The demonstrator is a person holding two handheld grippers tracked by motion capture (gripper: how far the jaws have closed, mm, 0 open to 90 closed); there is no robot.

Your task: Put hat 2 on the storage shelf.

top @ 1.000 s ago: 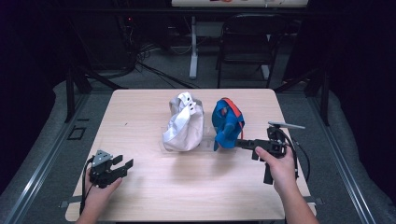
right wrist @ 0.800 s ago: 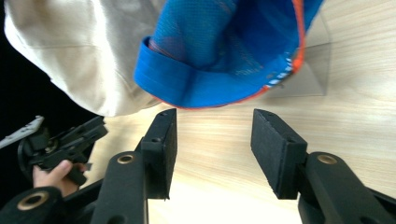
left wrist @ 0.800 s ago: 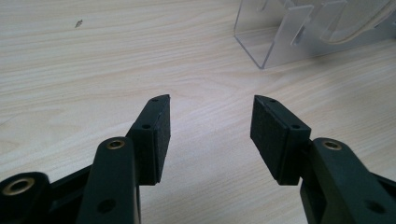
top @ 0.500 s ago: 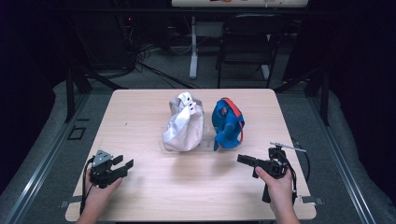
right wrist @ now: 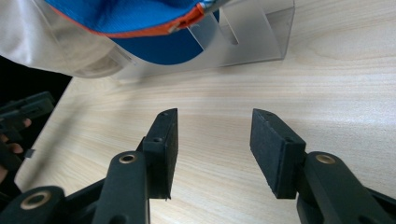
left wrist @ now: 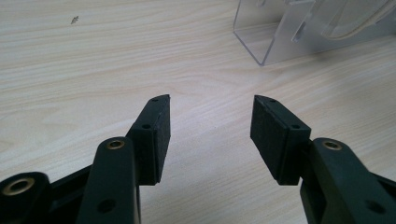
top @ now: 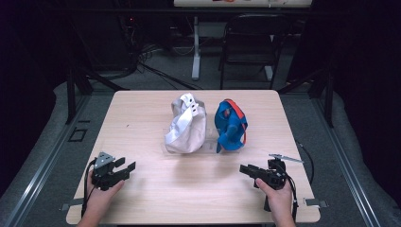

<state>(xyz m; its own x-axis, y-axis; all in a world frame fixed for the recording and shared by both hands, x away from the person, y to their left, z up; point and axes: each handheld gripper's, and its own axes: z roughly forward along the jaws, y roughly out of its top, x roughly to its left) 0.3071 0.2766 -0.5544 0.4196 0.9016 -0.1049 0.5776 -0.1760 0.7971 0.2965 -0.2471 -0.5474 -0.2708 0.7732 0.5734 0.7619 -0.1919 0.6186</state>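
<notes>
Blue cap (right wrist: 140, 18) ahead of the right gripper (right wrist: 212, 140), jaws just reopened, empty; left gripper (left wrist: 210, 135) likewise apart; soft, light: pinch its brim

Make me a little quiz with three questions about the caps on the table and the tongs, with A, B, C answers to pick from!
1. Where is the blue cap?
A. On a clear stand in the middle of the table
B. On the floor
C. Between the right tongs

2. How many caps sit on the stand?
A. One
B. Two
C. Four

3. How are the left tongs?
A. Shut on the white cap
B. Shut on nothing
C. Open with nothing between them

Answers:
1. A, since the high view shows it on the clear stand mid-table, beside the white cap.
2. B, since one white cap and one blue cap with orange trim stand side by side.
3. C, since the left gripper view shows bare wood between the two pads.
</notes>
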